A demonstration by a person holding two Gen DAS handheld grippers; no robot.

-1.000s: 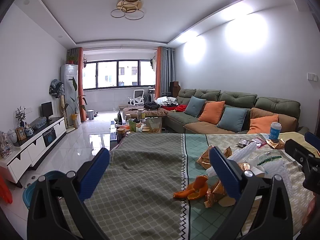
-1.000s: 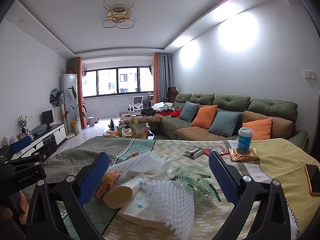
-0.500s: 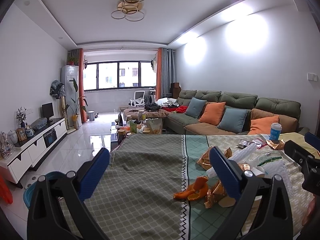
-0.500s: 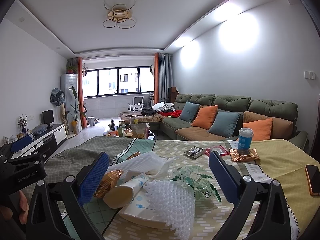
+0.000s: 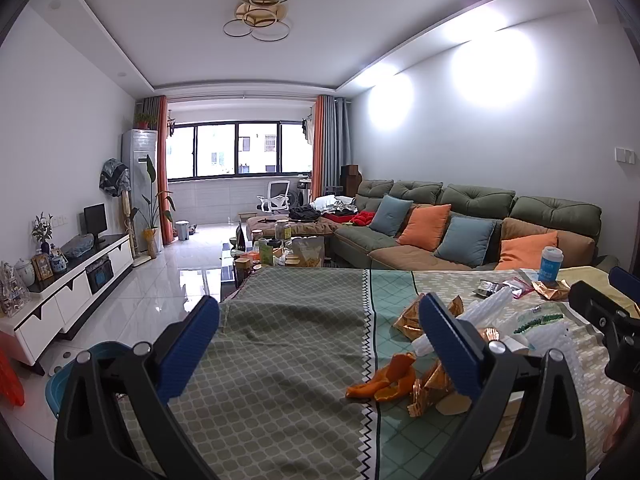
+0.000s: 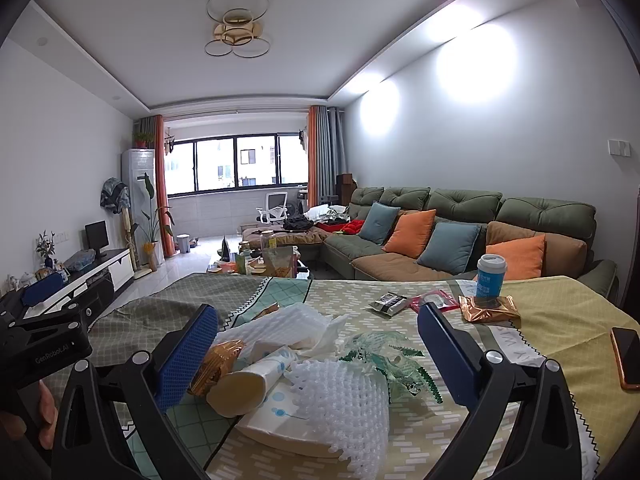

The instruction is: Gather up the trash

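Observation:
A heap of trash lies on the cloth-covered table (image 5: 280, 360). Orange peel (image 5: 380, 380) and gold wrappers (image 5: 428, 392) lie by the right finger of my left gripper (image 5: 316, 336), which is open and empty above the green cloth. My right gripper (image 6: 316, 340) is open over the heap: white foam netting (image 6: 344, 400), a tipped paper cup (image 6: 248, 384), white tissue (image 6: 280, 324) and green-printed plastic (image 6: 384, 356) lie between its fingers, untouched. Further back lie a dark packet (image 6: 388, 303), a red packet (image 6: 436, 300) and a gold wrapper (image 6: 488, 312) under a blue cup (image 6: 491, 276).
A phone (image 6: 628, 356) lies at the table's right edge. A blue bin (image 5: 80, 364) stands on the floor left of the table. Beyond are a cluttered coffee table (image 5: 276, 252), a green sofa (image 5: 460, 220) with cushions, and a TV cabinet (image 5: 68, 280) along the left wall.

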